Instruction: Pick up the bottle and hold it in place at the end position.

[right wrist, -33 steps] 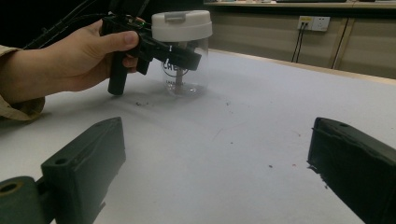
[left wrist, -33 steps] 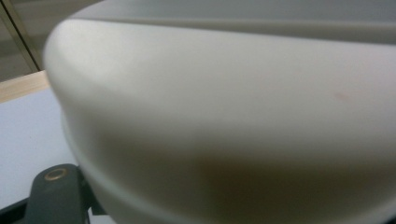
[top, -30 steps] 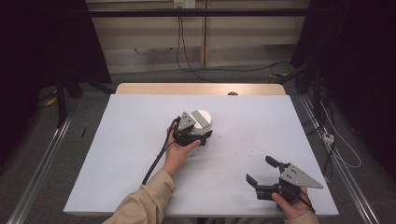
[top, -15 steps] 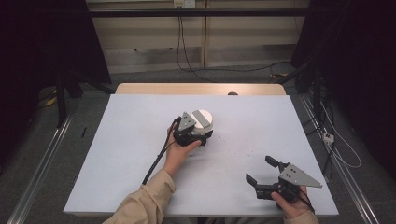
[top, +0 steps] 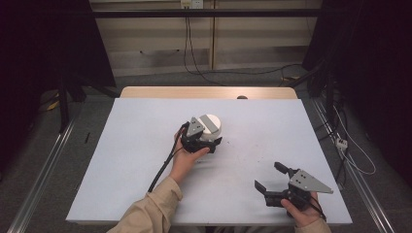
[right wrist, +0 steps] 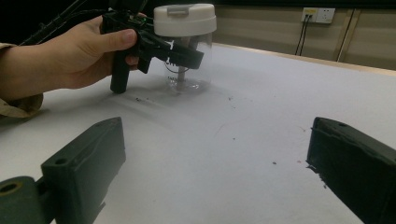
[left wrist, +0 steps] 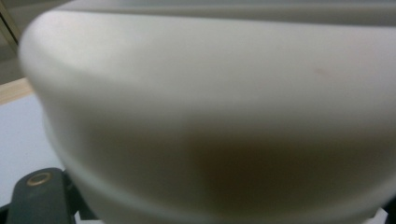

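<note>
You are working with a clear jar (top: 210, 132) that is standing upright near the middle of the worktop (top: 121, 160), its long axis vertical and its white lid (right wrist: 185, 18) on top. Your left gripper (top: 198, 138) is sitting right against it: in the right gripper view its black jaws are reaching in around the clear body just under the lid, and in the left gripper view the pale lid (left wrist: 210, 107) is looming directly ahead at 12 o'clock, so close it is blurring. The jaws appear to be closed on the jar, though I cannot see both contact faces. Your right gripper (top: 273, 182) is resting low near the worktop's 5 o'clock corner, well apart from the jar, with its jaws spread wide and nothing between them. From that gripper the jar is lying toward 10 o'clock in the high view, and toward 11 o'clock along its own jaws. My judgement: with the left hand nearer and steadying the body, any work on the lid is calling for the right gripper to travel up and across, arriving above the lid rather than beside it.
</note>
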`<state>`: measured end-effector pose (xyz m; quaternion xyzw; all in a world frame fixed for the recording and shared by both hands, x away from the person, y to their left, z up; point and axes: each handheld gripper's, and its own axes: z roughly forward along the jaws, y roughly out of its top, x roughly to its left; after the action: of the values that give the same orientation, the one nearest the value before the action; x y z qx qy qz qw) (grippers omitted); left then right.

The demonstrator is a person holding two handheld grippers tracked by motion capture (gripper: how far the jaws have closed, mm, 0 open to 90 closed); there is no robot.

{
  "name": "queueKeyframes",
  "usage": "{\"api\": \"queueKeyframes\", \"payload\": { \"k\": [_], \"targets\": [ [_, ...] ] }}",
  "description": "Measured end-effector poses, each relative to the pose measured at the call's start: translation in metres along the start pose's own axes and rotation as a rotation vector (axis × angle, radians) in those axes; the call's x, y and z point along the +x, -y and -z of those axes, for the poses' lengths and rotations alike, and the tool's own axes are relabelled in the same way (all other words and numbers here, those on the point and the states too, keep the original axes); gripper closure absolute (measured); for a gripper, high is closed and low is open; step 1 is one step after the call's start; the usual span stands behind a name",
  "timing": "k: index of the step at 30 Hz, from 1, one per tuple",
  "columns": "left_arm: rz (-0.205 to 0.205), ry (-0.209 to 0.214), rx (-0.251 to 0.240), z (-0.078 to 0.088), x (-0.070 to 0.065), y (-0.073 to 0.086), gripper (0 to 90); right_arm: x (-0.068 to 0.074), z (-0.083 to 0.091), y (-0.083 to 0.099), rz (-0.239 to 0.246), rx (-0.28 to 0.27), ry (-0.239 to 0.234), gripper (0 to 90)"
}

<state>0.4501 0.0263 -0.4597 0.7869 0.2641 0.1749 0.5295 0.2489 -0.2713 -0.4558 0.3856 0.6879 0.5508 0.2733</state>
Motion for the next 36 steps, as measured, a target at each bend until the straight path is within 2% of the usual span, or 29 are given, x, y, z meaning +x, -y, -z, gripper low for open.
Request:
{"api": "queueKeyframes", "payload": {
  "k": [5, 9, 12, 18, 20, 21, 30, 36],
  "targets": [
    [0.017, 0.011, 0.017, 0.002, 0.002, 0.001, 10.9, -0.001, -0.003, -0.002, 0.005, 0.000, 0.000, 3.7],
    [0.005, 0.006, 0.031, 0.005, 0.003, 0.002, 10.9, 0.000, -0.007, -0.004, 0.014, 0.007, -0.002, 3.8],
    [0.014, 0.018, 0.035, 0.007, 0.003, 0.002, 10.8, 0.000, -0.011, -0.006, 0.016, 0.014, -0.005, 3.8],
    [0.002, 0.015, 0.041, 0.009, 0.001, 0.001, 12.1, 0.000, -0.022, -0.011, 0.001, 0.041, -0.014, 3.6],
    [0.010, 0.012, 0.031, 0.010, 0.002, 0.003, 14.2, 0.000, -0.027, -0.012, -0.009, 0.052, -0.013, 3.7],
    [0.016, 0.007, 0.023, 0.010, 0.002, 0.003, 18.2, 0.001, -0.033, -0.015, -0.011, 0.056, -0.019, 3.9],
    [0.006, 0.011, 0.020, 0.011, 0.003, 0.004, 18.2, 0.007, -0.059, -0.026, -0.018, 0.066, -0.037, 3.9],
    [0.002, 0.008, 0.017, 0.010, 0.002, 0.004, 18.5, 0.010, -0.076, -0.035, -0.026, 0.081, -0.031, 4.4]
  ]
}}
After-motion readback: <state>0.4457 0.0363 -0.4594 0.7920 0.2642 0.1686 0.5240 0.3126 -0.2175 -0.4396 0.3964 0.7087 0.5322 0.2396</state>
